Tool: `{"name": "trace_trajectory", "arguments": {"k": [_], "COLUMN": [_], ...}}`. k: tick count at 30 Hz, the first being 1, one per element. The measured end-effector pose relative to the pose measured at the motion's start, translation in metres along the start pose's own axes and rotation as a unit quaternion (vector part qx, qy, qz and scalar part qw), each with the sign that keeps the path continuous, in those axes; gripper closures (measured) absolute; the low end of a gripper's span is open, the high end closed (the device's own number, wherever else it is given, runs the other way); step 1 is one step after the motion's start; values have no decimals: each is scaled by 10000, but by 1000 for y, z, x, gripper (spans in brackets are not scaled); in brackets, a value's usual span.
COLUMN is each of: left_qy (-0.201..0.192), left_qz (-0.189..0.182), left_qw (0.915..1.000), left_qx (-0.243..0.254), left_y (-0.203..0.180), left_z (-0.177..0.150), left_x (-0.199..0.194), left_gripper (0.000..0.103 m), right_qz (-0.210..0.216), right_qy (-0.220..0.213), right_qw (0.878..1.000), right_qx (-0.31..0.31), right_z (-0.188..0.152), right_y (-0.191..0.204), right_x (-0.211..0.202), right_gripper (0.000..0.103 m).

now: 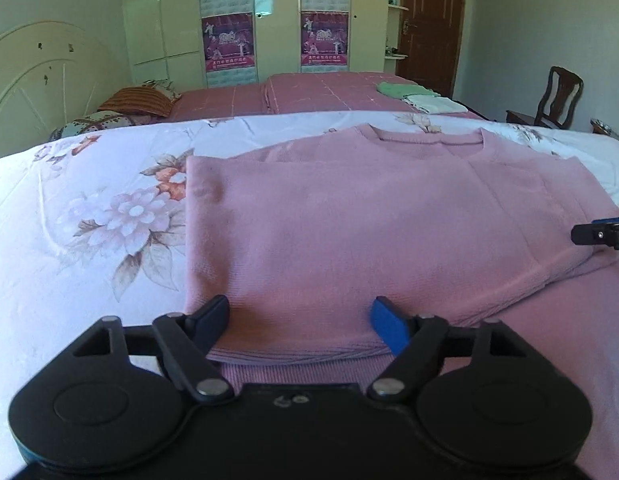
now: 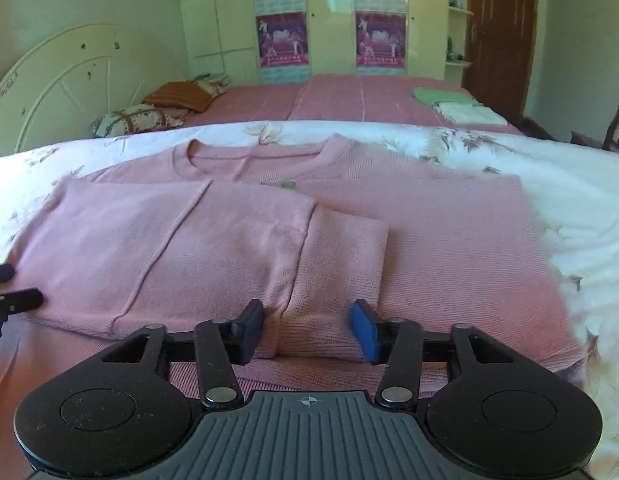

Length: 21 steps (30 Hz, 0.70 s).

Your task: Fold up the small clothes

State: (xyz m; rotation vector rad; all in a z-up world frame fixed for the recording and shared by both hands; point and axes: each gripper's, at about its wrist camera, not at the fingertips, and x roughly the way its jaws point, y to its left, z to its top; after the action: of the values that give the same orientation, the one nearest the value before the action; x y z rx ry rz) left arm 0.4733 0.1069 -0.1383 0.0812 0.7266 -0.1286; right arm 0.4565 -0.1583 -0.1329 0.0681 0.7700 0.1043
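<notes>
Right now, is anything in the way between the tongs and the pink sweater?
Nothing visible is. The left tongs stand open right over the near hem of the pink sweater, and the right tongs stand open around its folded-in sleeve cuff. Only the floral bedsheet lies around it.

Both wrist views look forward and down along their tongs, close over the pink sweater (image 1: 349, 216) on the bed, facing the wardrobe (image 2: 333, 20). They share the sweater, the far bed and that wardrobe.
</notes>
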Motion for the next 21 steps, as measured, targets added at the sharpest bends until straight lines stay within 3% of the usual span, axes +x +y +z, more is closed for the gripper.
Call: {"name": "trace_trajectory", "arguments": {"k": [1, 2, 3, 4, 5, 7, 8, 11, 18, 21], "left_qy": [-264, -395, -266, 130, 317, 176, 118, 44, -17, 109], "left_qz": [-33, -59, -69, -138, -172, -197, -191, -263, -169, 115], "left_qw": [9996, 9991, 9995, 9995, 9991, 9996, 9997, 9996, 9998, 9999], "left_qx": [52, 118, 183, 241, 244, 126, 102, 23, -98, -38], "left_y": [-1, -3, -5, -6, -6, -3, -2, 0, 4, 8], "left_z": [0, 0, -1, -4, -8, -10, -11, -20, -59, -85], "left_x": [-11, -17, -13, 0, 9, 2, -5, -24, -84, -110], "left_gripper": [33, 19, 17, 19, 17, 22, 24, 24, 22, 22], "right_qz": [-92, -107, -97, -190, -283, -239, -293, -265, -379, -476], "right_qy": [52, -156, -532, -497, 107, 361, 389, -140, 13, 64], "right_qw": [9999, 9997, 9985, 9985, 9993, 9990, 9983, 9968, 9928, 9925], "right_qx": [81, 124, 29, -145, -230, 82, 326, 741, 1134, 1124], "right_z": [6, 9, 7, 2, -2, -5, -2, -10, -56, -77], "right_y": [1, 2, 3, 3, 1, -12, -16, -26, -52, -53], "right_x": [-6, -21, -36, -35, -19, -13, -19, -58, -111, -141], "right_gripper": [54, 54, 54, 54, 54, 54, 54, 54, 54, 54]}}
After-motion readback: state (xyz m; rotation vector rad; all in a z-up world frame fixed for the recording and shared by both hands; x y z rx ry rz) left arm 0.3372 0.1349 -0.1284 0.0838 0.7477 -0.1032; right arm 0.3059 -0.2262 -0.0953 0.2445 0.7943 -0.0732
